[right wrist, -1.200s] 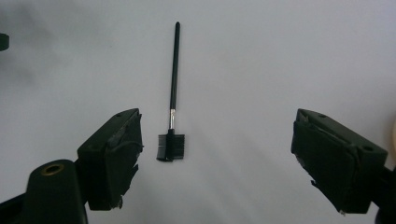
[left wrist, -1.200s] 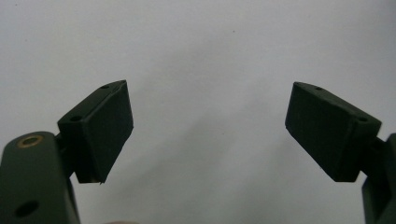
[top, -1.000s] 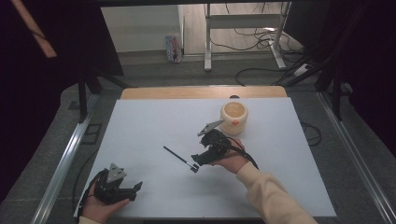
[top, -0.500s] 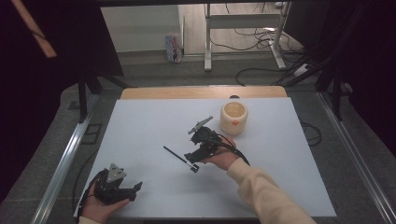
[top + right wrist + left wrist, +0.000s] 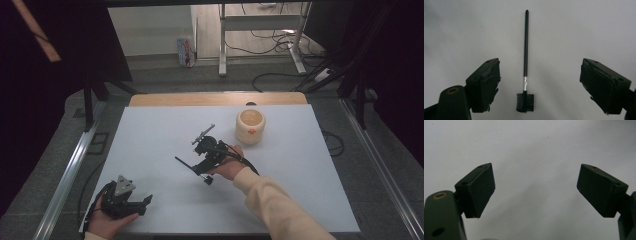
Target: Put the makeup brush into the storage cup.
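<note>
A slim black brush [image 5: 191, 169] with a small comb head lies flat on the white table [image 5: 300, 165], left of centre. In the right gripper view the brush [image 5: 525, 50] runs straight away from the camera, comb head nearest, midway between the jaws. My right gripper [image 5: 201, 161] hovers just over it, open, touching nothing; its jaws stand wide on either side [image 5: 539, 75]. My left gripper [image 5: 144, 202] rests in a hand at the table's near left corner. It is open too [image 5: 535, 180], with bare table between its jaws.
A cream cup [image 5: 250, 126] with an orange mark stands upright to the right of and behind the right gripper. A wooden strip [image 5: 215, 98] borders the table's far edge. Metal rails [image 5: 65, 175] run along both sides.
My right gripper has moved left, away from the cup, and now sits over the brush. The left gripper has stayed where it was.
</note>
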`<state>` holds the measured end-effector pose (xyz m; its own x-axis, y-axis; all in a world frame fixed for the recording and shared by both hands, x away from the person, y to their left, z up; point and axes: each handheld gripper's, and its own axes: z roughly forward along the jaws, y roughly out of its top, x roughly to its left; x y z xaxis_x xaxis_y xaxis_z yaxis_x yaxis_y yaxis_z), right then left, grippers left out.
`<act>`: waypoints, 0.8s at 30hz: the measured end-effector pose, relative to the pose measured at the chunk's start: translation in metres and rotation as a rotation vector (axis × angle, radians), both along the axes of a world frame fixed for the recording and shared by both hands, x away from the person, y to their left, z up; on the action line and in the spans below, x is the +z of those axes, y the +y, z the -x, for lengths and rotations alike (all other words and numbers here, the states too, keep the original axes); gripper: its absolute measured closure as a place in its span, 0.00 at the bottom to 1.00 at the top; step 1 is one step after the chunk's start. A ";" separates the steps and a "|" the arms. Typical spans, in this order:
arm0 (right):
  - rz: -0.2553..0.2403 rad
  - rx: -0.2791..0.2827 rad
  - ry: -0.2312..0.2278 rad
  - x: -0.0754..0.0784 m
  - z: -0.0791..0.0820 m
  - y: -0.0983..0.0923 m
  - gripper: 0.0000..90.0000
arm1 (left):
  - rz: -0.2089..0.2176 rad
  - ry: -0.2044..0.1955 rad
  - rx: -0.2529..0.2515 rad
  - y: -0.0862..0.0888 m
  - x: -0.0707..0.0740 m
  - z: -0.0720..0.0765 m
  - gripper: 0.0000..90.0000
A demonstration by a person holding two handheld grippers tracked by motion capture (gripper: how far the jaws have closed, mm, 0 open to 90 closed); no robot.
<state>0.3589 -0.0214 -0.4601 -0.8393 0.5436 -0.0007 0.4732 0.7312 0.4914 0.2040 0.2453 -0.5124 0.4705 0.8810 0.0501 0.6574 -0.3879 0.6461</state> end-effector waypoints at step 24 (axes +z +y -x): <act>0.090 0.011 0.072 -0.015 -0.007 0.030 0.26 | -0.001 0.001 -0.005 -0.001 0.000 0.000 0.17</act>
